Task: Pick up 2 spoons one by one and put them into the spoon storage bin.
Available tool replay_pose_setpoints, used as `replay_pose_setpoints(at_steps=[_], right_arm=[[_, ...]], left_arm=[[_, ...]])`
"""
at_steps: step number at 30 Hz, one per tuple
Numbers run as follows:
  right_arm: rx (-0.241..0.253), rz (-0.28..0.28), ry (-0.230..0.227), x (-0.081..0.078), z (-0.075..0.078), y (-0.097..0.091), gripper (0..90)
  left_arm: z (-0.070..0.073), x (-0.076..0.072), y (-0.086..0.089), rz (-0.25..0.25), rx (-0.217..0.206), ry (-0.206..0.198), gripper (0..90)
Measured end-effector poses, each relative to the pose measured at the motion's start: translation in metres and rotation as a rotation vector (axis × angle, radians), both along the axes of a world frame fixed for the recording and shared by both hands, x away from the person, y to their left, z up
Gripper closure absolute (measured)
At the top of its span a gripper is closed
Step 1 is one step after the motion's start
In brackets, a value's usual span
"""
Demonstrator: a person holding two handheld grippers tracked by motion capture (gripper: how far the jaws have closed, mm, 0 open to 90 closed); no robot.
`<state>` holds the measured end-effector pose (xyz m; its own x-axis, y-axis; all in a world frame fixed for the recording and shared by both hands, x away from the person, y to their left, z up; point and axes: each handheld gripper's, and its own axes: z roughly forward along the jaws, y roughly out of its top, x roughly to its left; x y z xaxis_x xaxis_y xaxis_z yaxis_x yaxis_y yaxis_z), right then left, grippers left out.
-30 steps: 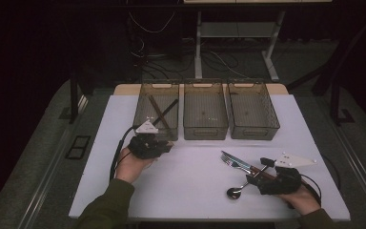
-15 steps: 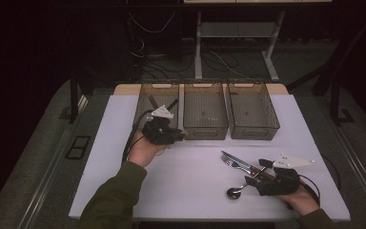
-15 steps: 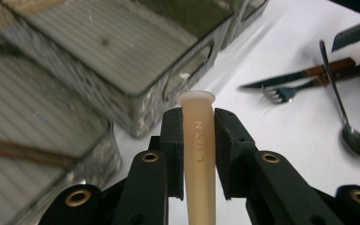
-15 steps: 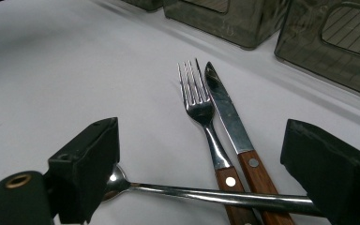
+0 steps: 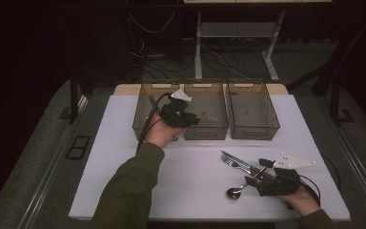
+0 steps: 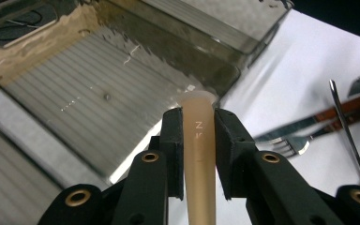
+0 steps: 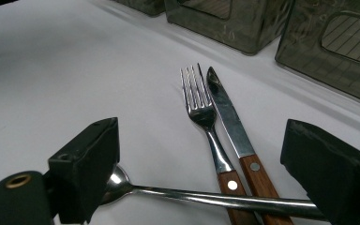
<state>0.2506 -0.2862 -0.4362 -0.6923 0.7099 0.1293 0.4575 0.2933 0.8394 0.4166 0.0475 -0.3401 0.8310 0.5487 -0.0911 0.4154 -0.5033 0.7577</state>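
My left gripper (image 5: 190, 119) hovers over the near edge of the smoky plastic bins, between the left bin (image 5: 143, 107) and the middle bin (image 5: 212, 109). Its jaws are shut on a pale beige stick (image 6: 199, 154), whose tip reaches just past the pads, with the ribbed bin floor (image 6: 89, 93) below. At the front right, my right gripper (image 5: 257, 172) rests low on the white table with its jaws wide apart. Between them lie a wooden-handled fork (image 7: 201, 110) and knife (image 7: 227, 117) side by side, and a steel spoon (image 7: 192, 197) lies across their handles.
A third bin (image 5: 252, 107) stands to the right of the other two at the back of the white tabletop (image 5: 124, 157). Fork (image 5: 233, 163) and spoon (image 5: 233, 192) lie just left of the right gripper. Dark floor and a desk frame lie beyond.
The left hand has lifted off the front-left table and travelled away and rightward to the bins, still gripping the stick. The right hand and the cutlery have stayed put.
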Motion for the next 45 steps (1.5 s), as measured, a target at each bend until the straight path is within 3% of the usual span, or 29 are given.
replay_pose_setpoints(at_steps=[10, 15, 17, 25, 28, 29, 34, 41, 45], right_arm=[[0.005, 0.005, -0.008, 0.000, 0.001, 0.000, 12.2], [0.008, 0.003, -0.010, 0.000, 0.002, -0.001, 12.2], [0.012, 0.008, -0.011, 0.001, 0.002, -0.001, 12.2], [0.011, 0.012, -0.011, 0.000, 0.002, -0.001, 12.2], [0.014, 0.018, -0.013, 0.001, 0.002, -0.002, 12.2], [0.014, 0.018, -0.014, 0.001, 0.002, -0.002, 12.2], [0.019, 0.021, -0.014, 0.000, 0.003, -0.001, 12.2], [0.017, 0.026, -0.016, 0.001, 0.004, -0.002, 12.2], [0.020, 0.025, -0.015, 0.001, 0.004, -0.003, 12.2]], left_arm=[[-0.003, 0.028, -0.022, 0.016, -0.011, -0.011, 73.8], [-0.006, 0.040, -0.030, 0.025, 0.010, -0.030, 73.8], [-0.010, 0.045, -0.033, 0.044, 0.000, -0.018, 73.8], [-0.026, 0.062, -0.041, 0.096, 0.047, 0.005, 73.7], [-0.031, 0.064, -0.047, 0.118, 0.055, 0.014, 73.6], [-0.032, 0.065, -0.048, 0.116, 0.079, 0.011, 73.6], [-0.038, 0.067, -0.055, 0.138, 0.118, 0.018, 73.5], [-0.042, 0.070, -0.059, 0.160, 0.121, 0.026, 72.2], [-0.043, 0.070, -0.059, 0.162, 0.123, 0.030, 62.1]])
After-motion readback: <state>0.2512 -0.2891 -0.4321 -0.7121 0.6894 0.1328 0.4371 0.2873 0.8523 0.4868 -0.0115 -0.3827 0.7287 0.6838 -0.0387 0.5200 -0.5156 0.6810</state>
